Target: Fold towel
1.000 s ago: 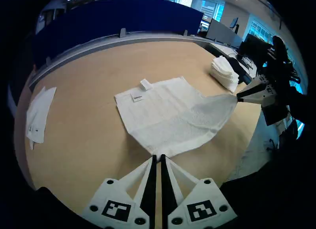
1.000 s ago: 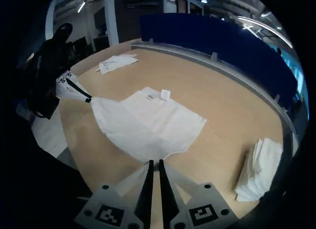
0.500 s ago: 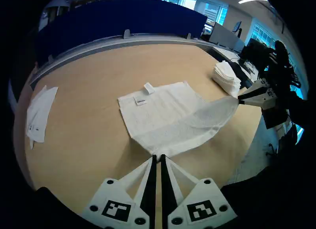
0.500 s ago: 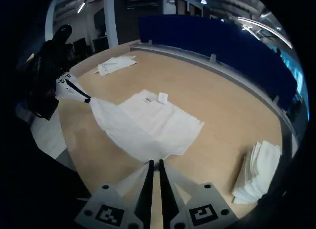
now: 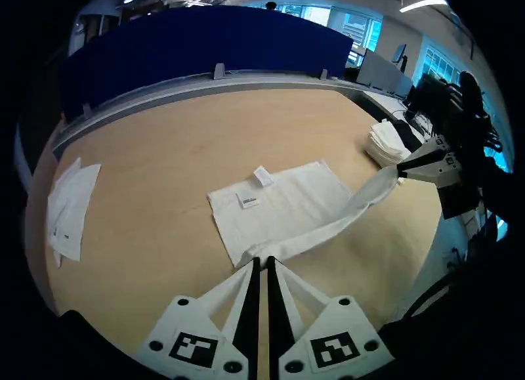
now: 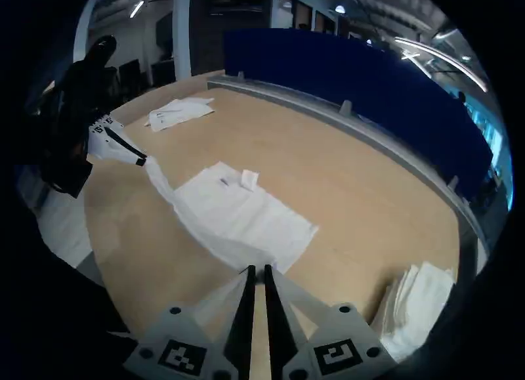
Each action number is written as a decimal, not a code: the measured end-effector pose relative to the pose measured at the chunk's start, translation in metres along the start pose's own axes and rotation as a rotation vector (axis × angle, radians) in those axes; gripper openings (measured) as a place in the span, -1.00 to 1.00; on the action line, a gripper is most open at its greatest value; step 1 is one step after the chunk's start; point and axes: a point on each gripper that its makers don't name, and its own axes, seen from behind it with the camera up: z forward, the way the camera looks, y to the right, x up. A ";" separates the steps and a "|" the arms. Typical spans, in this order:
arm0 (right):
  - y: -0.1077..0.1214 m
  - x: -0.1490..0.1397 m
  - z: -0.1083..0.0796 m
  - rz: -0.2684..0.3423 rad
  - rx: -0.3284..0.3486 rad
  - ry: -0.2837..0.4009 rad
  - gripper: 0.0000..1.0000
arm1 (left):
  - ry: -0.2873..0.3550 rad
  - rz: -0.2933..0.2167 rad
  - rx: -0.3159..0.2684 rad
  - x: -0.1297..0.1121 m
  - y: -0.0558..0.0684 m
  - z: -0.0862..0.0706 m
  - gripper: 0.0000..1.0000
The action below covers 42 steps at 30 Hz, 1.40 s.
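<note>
Across the wooden table (image 5: pixel 151 150) we are stretching the near edge of the white towel (image 5: pixel 289 203) taut between our two grippers, while its far half is lying flat mid-table. We are pinching one near corner in the left gripper (image 5: pixel 260 260), fingers pressed together on it, and the other corner in the right gripper (image 6: pixel 254 268) likewise. We are judging it light, soft and floppy, so the corners are the best hold. Farther out, a stack (image 5: pixel 387 140) and a spare cloth (image 5: pixel 69 203) are lying.
</note>
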 end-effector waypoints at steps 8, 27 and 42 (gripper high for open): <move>0.020 0.018 0.017 0.005 -0.022 0.008 -0.80 | 0.020 -0.014 0.015 0.025 -0.017 0.018 -0.86; 0.038 0.004 0.057 0.052 -0.030 -0.040 -0.81 | -0.006 -0.010 0.015 0.025 -0.033 0.057 -0.86; 0.052 -0.011 0.100 0.131 -0.038 -0.083 -0.81 | -0.022 -0.058 0.020 0.017 -0.050 0.097 -0.86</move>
